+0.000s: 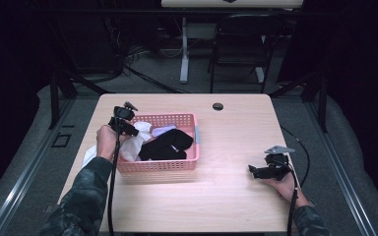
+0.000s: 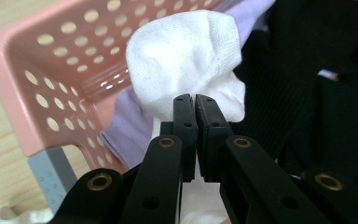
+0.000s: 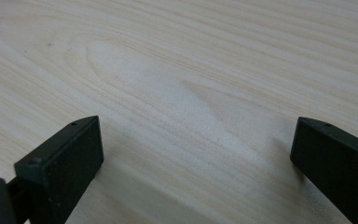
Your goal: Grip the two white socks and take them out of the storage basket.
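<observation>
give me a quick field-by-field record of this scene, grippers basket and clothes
setting: pale wooden table
left gripper: jaws shut on white sock, at the basket's left end
right gripper: jaws wide open over bare table, holding nothing, apart from the basket
pink basket: perforated plastic, on the table's left half
basket contents: black garments, lilac cloth, white sock
outside basket: white cloth by its left end
</observation>
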`<state>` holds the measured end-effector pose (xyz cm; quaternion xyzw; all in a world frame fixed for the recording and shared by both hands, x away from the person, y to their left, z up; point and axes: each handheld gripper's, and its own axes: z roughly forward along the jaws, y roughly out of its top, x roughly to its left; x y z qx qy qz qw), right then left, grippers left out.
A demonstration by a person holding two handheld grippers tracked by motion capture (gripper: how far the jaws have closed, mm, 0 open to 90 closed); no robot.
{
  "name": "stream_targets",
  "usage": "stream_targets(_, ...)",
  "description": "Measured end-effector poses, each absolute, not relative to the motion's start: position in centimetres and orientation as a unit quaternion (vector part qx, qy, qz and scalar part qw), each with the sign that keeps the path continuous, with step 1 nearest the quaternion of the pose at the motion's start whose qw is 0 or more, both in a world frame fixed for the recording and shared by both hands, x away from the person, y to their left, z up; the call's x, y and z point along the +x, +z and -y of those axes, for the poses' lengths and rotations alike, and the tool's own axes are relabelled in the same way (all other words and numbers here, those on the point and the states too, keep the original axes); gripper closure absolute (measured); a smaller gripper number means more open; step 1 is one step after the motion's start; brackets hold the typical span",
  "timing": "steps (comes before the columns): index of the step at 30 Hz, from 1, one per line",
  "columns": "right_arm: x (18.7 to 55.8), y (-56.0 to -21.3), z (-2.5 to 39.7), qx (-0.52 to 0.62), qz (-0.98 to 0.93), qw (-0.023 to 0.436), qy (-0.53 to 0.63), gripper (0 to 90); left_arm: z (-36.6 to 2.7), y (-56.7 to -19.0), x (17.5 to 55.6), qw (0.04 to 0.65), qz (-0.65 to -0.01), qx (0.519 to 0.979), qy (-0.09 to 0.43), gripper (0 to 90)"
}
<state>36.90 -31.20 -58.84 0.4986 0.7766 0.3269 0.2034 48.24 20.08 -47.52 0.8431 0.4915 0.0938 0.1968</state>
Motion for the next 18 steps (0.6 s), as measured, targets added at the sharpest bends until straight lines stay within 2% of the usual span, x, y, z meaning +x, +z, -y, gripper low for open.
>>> stream_targets(18, 36.9, -58.8, 31.2, 0.500, -0.776, 0.204, 0.327, 1.6, -19.9, -42.3, 46.9, 0.240, -0.465, 0.844, 0.120, 88.0)
